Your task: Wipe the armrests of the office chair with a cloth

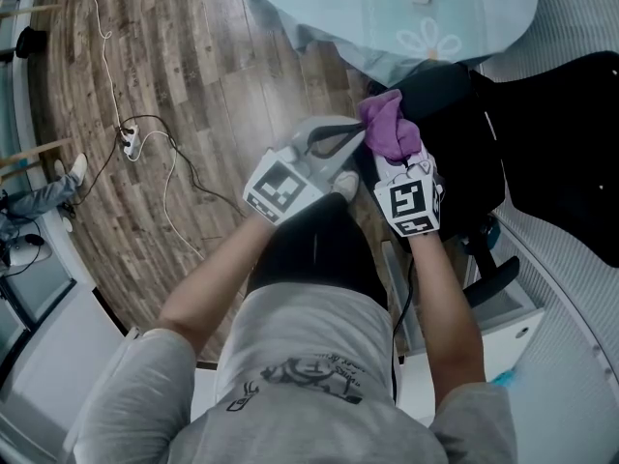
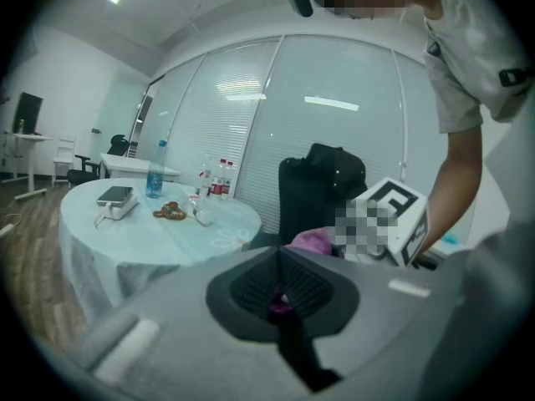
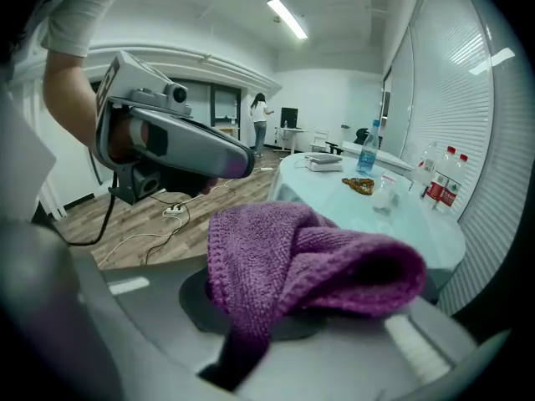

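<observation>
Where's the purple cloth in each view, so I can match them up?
Head view: purple cloth, upper centre, gripped by the right gripper.
Left gripper view: centre, a pink-purple lump right of the round table.
Right gripper view: centre foreground.
Shared landmark: the round table with its pale cover.

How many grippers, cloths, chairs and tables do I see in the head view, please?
2 grippers: left gripper, right gripper
1 purple cloth
1 black office chair
1 round table
Total: 5
</observation>
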The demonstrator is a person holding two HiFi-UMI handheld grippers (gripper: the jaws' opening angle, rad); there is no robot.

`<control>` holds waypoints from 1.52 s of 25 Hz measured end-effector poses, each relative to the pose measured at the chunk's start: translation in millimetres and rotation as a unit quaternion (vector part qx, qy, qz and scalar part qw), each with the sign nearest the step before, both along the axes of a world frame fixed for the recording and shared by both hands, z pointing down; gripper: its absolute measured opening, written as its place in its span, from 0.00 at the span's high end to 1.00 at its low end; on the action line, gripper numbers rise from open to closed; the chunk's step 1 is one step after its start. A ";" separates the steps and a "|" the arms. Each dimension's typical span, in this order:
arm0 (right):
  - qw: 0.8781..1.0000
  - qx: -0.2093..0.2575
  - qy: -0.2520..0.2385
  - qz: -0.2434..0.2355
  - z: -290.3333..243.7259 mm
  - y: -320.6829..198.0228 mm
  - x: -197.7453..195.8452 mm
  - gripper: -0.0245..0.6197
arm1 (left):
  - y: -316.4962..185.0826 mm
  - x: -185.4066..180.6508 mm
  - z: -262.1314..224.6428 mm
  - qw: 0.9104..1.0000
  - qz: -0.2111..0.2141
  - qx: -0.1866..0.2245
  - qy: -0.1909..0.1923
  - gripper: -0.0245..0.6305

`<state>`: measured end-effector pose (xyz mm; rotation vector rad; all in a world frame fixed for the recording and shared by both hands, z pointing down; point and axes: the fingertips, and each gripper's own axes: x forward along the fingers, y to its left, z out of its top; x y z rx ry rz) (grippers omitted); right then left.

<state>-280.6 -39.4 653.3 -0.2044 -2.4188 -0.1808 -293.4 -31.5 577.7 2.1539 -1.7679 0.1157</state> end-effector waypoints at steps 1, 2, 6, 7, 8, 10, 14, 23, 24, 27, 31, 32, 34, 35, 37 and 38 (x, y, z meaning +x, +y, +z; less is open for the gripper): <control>1.000 0.003 -0.001 -0.006 -0.3 2.4 0.1 0.91 | 0.4 -0.1 -0.1 1.000 0.000 0.000 0.000 0.96; 1.000 0.007 0.000 -0.011 -0.4 3.5 0.2 0.91 | 0.7 0.0 -0.1 1.000 0.001 0.000 -0.001 0.96; 1.000 0.000 0.003 -0.017 0.7 -1.4 0.8 0.91 | 1.6 0.4 0.8 1.000 0.002 -0.002 -0.001 0.96; 1.000 -0.006 0.003 -0.013 1.1 -5.2 0.8 0.91 | 1.4 0.2 1.1 1.000 0.001 -0.003 -0.002 0.96; 1.000 -0.011 0.003 -0.006 1.5 -10.6 0.9 0.91 | 1.1 -0.2 1.3 1.000 0.001 -0.003 -0.002 0.96; 1.000 -0.018 0.005 0.012 2.7 -24.6 2.4 0.91 | 0.4 -1.0 1.2 1.000 0.001 -0.003 -0.002 0.96; 0.999 -0.018 0.011 0.041 5.4 -58.0 7.6 0.91 | -0.3 -1.6 1.3 1.000 0.002 -0.003 -0.001 0.96; 0.996 0.004 0.029 0.089 13.5 -155.6 18.1 0.91 | -0.3 3.4 6.7 1.000 0.005 -0.006 0.011 0.96; 0.995 0.006 0.034 0.092 14.7 -165.6 19.3 0.91 | -0.2 3.8 7.2 1.000 0.005 -0.006 0.012 0.96; 0.994 0.014 0.043 0.097 15.8 -190.2 20.7 0.91 | -0.7 3.5 6.5 1.000 0.004 -0.006 0.012 0.96; 0.992 0.012 0.044 0.120 17.4 -216.9 21.1 0.91 | -1.4 3.3 4.9 1.000 0.005 -0.005 0.009 0.96; 0.991 0.011 0.045 0.125 18.1 -220.7 21.1 0.91 | -1.0 3.5 4.9 1.000 0.004 -0.005 0.009 0.96; 0.990 0.011 0.045 0.133 18.7 -222.6 20.8 0.91 | 0.4 4.0 5.0 1.000 0.004 -0.005 0.008 0.96; 0.990 0.013 0.044 0.137 18.7 -221.9 21.0 0.91 | 1.3 4.2 5.0 1.000 0.004 -0.005 0.007 0.96; 0.988 0.016 0.039 0.145 18.0 -219.3 21.5 0.91 | 2.5 5.0 5.0 1.000 0.003 -0.006 0.007 0.96; 0.988 0.018 0.037 0.148 17.5 -217.4 21.5 0.91 | 2.9 5.3 4.8 1.000 0.003 -0.006 0.008 0.96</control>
